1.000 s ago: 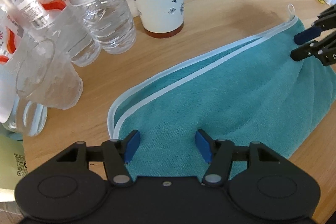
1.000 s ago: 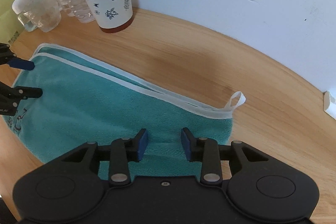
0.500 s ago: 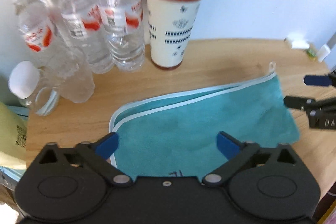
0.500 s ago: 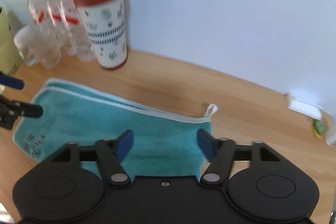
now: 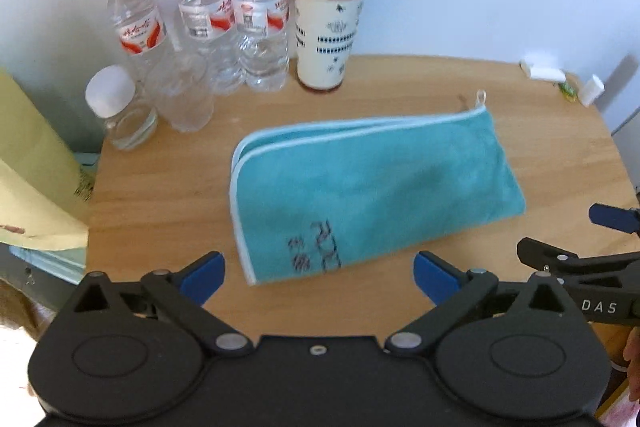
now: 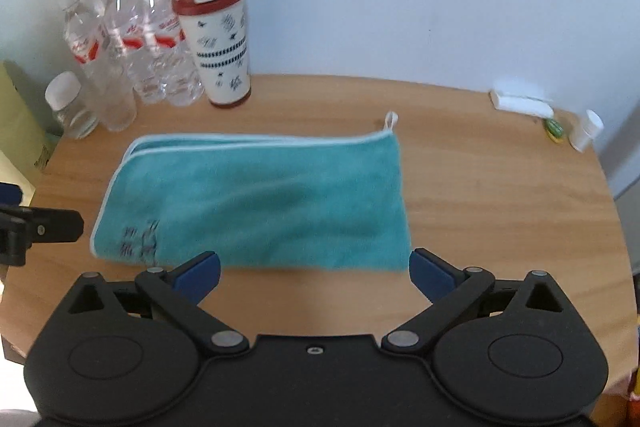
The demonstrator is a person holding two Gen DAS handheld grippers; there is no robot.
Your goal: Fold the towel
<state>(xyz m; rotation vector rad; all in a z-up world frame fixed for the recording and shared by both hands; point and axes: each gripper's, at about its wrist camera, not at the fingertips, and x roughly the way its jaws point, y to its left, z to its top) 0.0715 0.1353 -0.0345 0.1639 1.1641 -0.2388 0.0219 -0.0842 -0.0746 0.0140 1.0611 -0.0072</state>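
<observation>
Both grippers lifted off towel [image 5: 372, 195], prob folded

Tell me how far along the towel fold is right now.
Done: the teal towel lies on the wooden table folded once, its white-trimmed edges stacked along the far side. In hand: nothing. The left gripper is open; the right gripper's jaws are opening, with no cloth between them. Left: probably another fold, if a smaller bundle is wanted.
</observation>
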